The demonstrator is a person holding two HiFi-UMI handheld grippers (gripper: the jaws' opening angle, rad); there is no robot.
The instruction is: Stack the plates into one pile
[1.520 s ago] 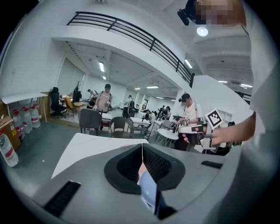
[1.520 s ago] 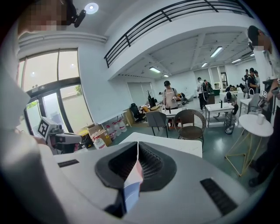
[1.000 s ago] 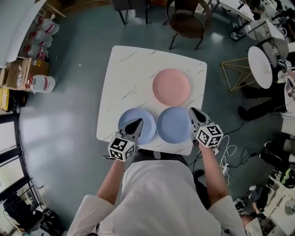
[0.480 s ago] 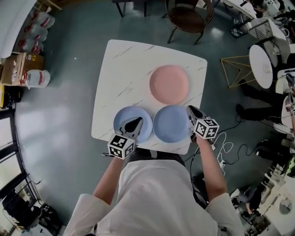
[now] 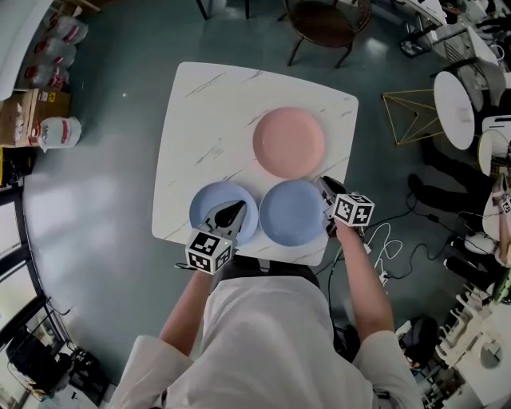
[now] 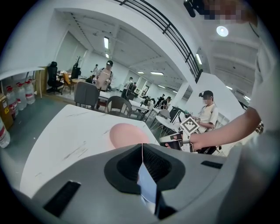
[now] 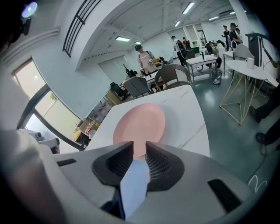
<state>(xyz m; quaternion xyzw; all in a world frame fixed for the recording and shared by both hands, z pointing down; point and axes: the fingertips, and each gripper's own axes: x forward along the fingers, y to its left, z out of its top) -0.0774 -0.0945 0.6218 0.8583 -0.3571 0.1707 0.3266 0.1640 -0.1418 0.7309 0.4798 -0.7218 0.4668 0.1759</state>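
Note:
Three plates lie apart on the white marble table point(image 5: 207, 120): a pink plate point(image 5: 289, 143) at the far right, and two blue plates side by side at the near edge. My left gripper point(image 5: 237, 209) hangs over the left blue plate point(image 5: 214, 201), jaws shut with nothing between them point(image 6: 142, 146). My right gripper point(image 5: 322, 185) sits at the right rim of the right blue plate point(image 5: 291, 212). Its jaws point(image 7: 140, 148) have just been opening and stand slightly apart; no pad presses on anything. Blue plate shows below them and the pink plate point(image 7: 139, 124) beyond.
A dark chair point(image 5: 323, 24) stands at the table's far side. Cartons and water bottles point(image 5: 48, 128) sit on the floor at the left. A gold wire frame point(image 5: 407, 120), a round white table point(image 5: 455, 96) and floor cables point(image 5: 383, 256) are at the right. People stand in the background.
Both grippers have sunk toward the blue plates, the right one further, down to the right plate's rim. The right jaws, shut before, now stand apart.

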